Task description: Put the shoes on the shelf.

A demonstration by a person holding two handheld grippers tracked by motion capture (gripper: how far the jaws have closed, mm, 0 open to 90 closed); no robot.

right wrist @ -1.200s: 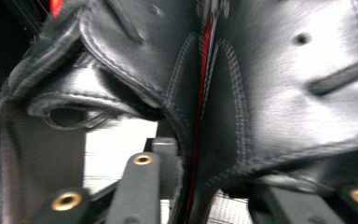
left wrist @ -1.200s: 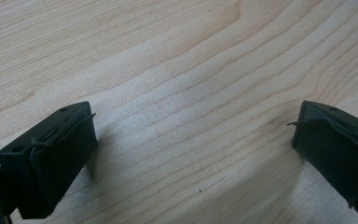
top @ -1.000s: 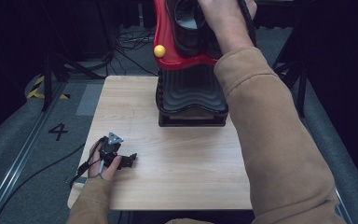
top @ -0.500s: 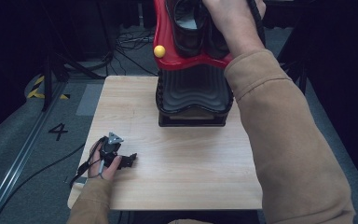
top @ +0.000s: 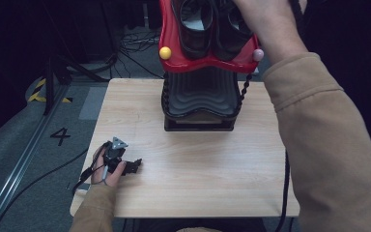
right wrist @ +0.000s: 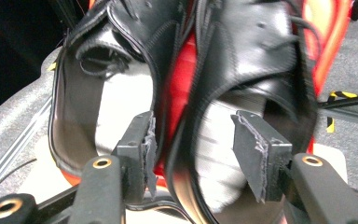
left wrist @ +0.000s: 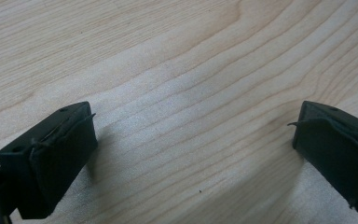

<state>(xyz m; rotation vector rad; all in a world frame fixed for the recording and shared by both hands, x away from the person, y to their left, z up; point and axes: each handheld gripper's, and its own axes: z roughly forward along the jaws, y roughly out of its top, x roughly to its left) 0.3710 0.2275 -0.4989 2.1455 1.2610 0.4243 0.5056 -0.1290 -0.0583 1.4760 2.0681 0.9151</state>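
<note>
The right gripper (right wrist: 193,154) jaws have just been opening and are standing released around the right shoe (right wrist: 247,70) heel on the red rack (top: 171,34), while the left gripper (top: 125,164) jaws are resting open on the desk (top: 198,164).

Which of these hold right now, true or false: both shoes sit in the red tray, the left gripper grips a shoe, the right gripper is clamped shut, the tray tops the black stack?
1. Two black shoes sit side by side in the red tray. True.
2. The left gripper grips a shoe. False: it rests on the wooden table, jaws open and bare.
3. The right gripper is clamped shut. False: its jaws have just been opening and stand apart around the right shoe's heel.
4. The red tray tops the black stack. True.
</note>
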